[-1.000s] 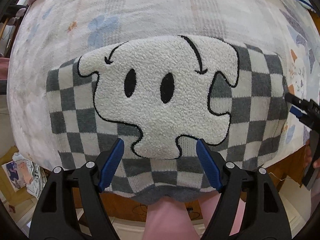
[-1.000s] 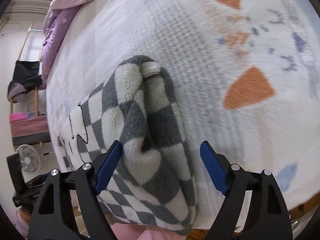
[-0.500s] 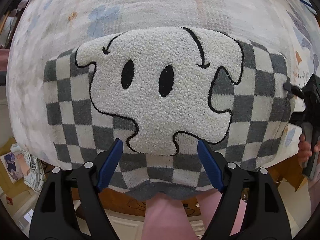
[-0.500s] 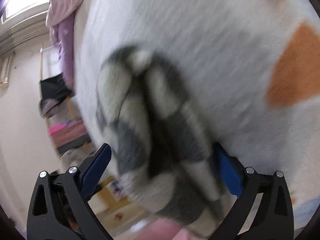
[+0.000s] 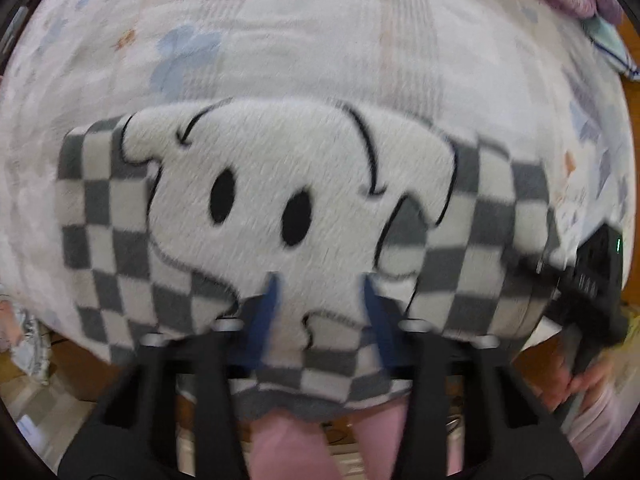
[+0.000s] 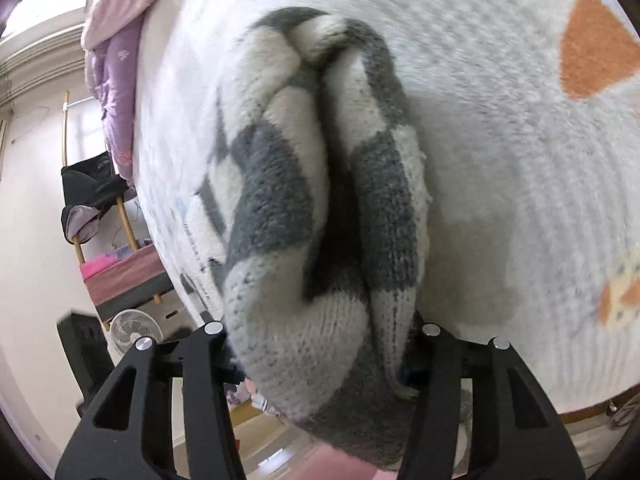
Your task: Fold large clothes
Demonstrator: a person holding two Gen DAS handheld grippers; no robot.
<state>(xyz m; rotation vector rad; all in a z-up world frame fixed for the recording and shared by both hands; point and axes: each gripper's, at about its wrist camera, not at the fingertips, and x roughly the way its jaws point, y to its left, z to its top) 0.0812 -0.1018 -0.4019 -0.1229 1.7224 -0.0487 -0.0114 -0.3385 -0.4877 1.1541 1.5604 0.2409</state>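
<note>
- Since both hand-held grippers have just been closing onto the checkered sweater (image 5: 472, 248), this looks like the grab right before a fold, so I'd guess the step in hand is getting hold of the near edge.
- Sweater's lying on the bed (image 5: 320, 40), already folded into a compact block by the look of it, fuzzy white ghost patch (image 5: 288, 200) face up, hem hanging over the bed's near edge.
- Left hand-held gripper (image 5: 320, 300) points almost straight down, blue pads pinched in on a ridge of knit at the bottom of the patch. Clamped on it.
- Right hand-held gripper (image 6: 320, 344) is round the thick folded side edge, several layers bunched between the jaws. About halfway apart, which fits a fat wad; the pads are hidden behind the knit but it looks gripped.
- Next move probably calls for lifting both ends together and carrying the near edge away over the far one, keeping layers from slipping.
- Frames are blurry, so the finer contact is iffy.
</note>
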